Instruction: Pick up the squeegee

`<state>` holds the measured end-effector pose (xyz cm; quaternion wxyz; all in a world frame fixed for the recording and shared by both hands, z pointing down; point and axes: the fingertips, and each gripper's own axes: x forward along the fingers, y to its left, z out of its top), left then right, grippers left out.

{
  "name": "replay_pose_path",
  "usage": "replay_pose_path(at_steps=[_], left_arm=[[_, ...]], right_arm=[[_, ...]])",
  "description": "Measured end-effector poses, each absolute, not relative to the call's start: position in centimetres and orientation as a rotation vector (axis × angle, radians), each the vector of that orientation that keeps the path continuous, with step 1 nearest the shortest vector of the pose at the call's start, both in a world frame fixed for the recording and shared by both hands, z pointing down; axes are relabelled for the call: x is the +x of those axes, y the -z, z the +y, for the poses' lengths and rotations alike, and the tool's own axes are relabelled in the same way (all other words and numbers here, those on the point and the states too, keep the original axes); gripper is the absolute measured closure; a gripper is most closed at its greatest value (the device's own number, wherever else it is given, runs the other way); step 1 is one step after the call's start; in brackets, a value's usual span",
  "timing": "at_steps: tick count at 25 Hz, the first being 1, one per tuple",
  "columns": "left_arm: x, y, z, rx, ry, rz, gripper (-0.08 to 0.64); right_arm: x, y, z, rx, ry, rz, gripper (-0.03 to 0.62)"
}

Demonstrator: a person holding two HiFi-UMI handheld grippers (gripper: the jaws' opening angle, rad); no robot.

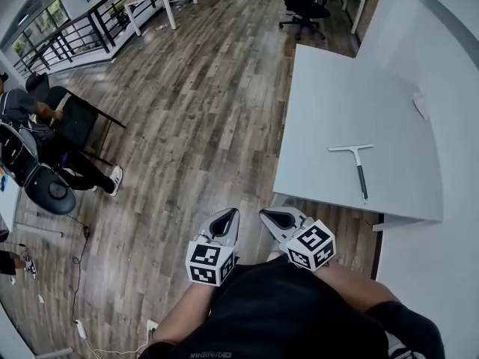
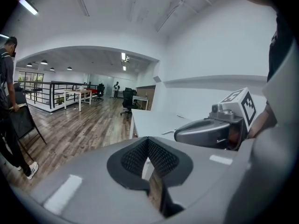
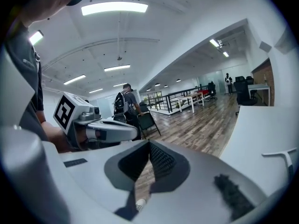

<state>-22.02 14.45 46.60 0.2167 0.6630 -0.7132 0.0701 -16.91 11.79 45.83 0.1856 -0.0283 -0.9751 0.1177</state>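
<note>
Squeegee [image 1: 360,167] on white table [image 1: 337,96]; paper scrap [image 1: 420,105], perhaps, farther along.

White table [image 1: 337,103] on wood floor [image 1: 202,103]; office chair [image 1: 303,10] beyond (black); person [image 1: 30,114] at far left.

Squeegee [image 3: 279,154] handle cropped, seated person [image 1: 19,111] cut off

T-shaped squeegee [image 1: 359,165], dark handle, lying flat on white table [image 1: 337,103]
</note>
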Motion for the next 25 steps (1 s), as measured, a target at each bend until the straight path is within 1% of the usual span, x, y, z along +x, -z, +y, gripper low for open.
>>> replay_pose_path(at_steps=[9,25], left_arm=[[-15.9,-45.9,10.3,1.907,-0.242,-1.918,0.552],[-6.0,-48.0,4.9,2.158,-0.406,-1.583,0.552]], right_arm=[[-10.1,-46.0,8.0,0.032,-0.395,-2.760,0.586],[-0.4,-48.3,4.0,0.420,-0.587,-2.731,0.586]])
